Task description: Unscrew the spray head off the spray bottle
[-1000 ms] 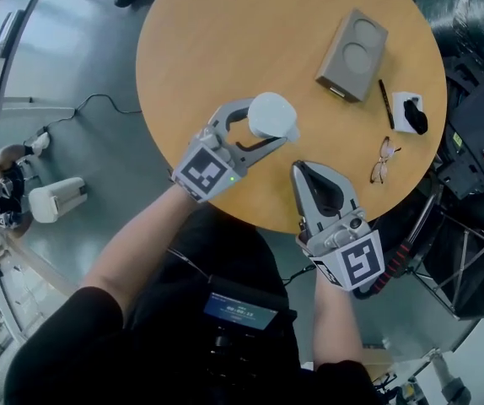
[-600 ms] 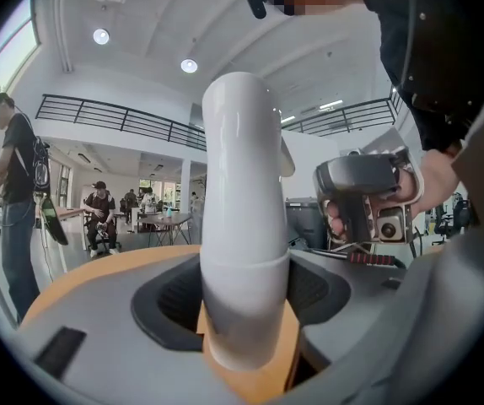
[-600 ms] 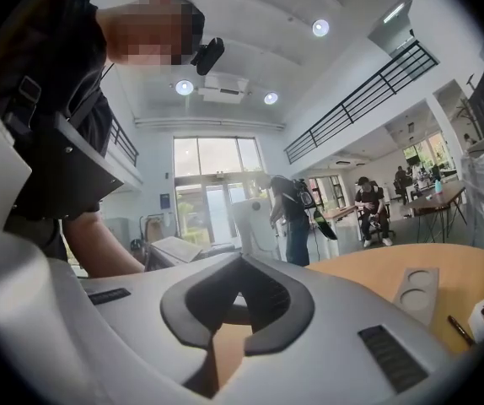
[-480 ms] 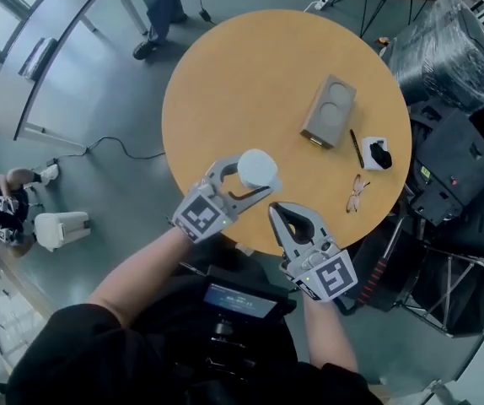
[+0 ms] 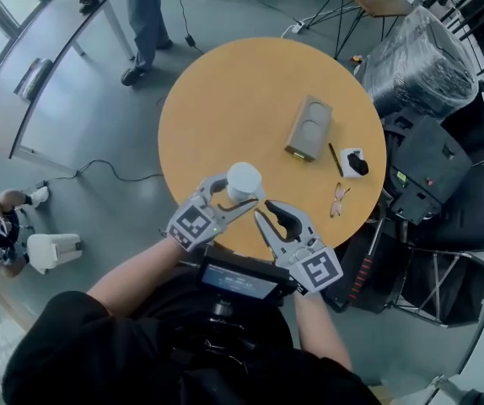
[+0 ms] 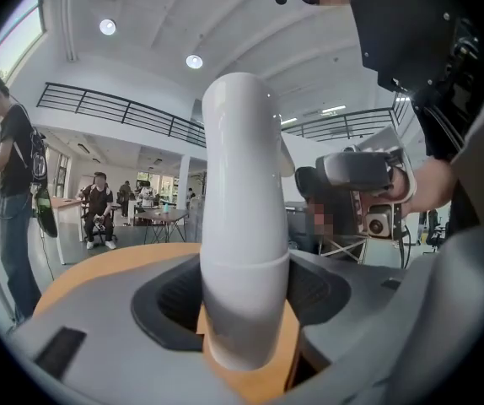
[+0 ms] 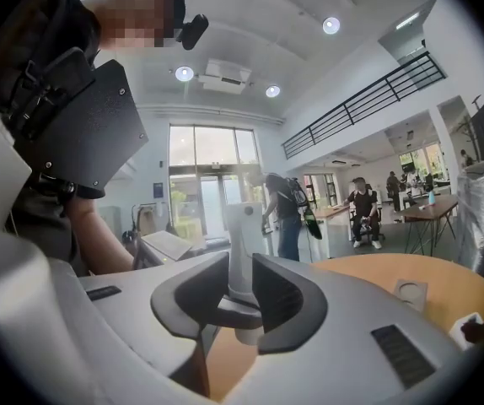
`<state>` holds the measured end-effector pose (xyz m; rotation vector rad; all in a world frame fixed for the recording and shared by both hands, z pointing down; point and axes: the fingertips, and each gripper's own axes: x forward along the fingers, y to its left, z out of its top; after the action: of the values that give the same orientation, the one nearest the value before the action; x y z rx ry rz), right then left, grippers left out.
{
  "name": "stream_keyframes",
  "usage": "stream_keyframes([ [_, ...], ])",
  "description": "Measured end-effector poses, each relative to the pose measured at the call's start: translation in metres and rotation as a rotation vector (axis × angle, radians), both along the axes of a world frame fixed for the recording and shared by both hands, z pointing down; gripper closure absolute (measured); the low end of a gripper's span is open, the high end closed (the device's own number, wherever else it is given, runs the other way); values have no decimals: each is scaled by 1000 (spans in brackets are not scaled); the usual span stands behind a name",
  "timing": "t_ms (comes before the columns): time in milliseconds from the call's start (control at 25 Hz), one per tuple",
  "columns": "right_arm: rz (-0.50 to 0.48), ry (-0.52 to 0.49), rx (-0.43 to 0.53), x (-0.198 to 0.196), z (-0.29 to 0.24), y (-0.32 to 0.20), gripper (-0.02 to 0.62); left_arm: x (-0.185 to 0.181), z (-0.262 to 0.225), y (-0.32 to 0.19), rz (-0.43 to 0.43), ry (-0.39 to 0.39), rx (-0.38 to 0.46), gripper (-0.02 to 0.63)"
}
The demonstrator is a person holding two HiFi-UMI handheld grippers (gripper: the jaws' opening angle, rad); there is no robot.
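A round wooden table stands in a large hall with a grey floor. The left gripper is clamped on the white spray bottle, upright over the table's near edge. The right gripper is just beside it. Its jaws have just been opening and stand a little apart, with the bottle beyond their tips, not between them.

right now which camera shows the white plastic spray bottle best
Left gripper view: the white plastic spray bottle fills the frame, upright in the left gripper. Head view shows only its top from above; right gripper view shows it small and far off.
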<state>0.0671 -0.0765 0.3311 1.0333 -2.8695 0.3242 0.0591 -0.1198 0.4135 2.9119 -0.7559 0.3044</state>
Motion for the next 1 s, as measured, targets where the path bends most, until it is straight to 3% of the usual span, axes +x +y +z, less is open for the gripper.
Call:
stream_keyframes([
  [160,14,1,14,-1,-15,-7,429,-2,-6,6,32,-11,6,301],
  [400,-57,23,17,-16,-18,-18,265,13,-3,16,66,-34,8,301],
  [560,-86,28,43,-33,-24,-29,265,22,-6,19,90,-79,32,301],
  [640,-81,29,63,-35,-28,-35,341,23,-8,20,102,-88,41,301],
  [1000,-173,-48,105,-32,-38,-29,362,26,-15,27,193,-46,52,301],
])
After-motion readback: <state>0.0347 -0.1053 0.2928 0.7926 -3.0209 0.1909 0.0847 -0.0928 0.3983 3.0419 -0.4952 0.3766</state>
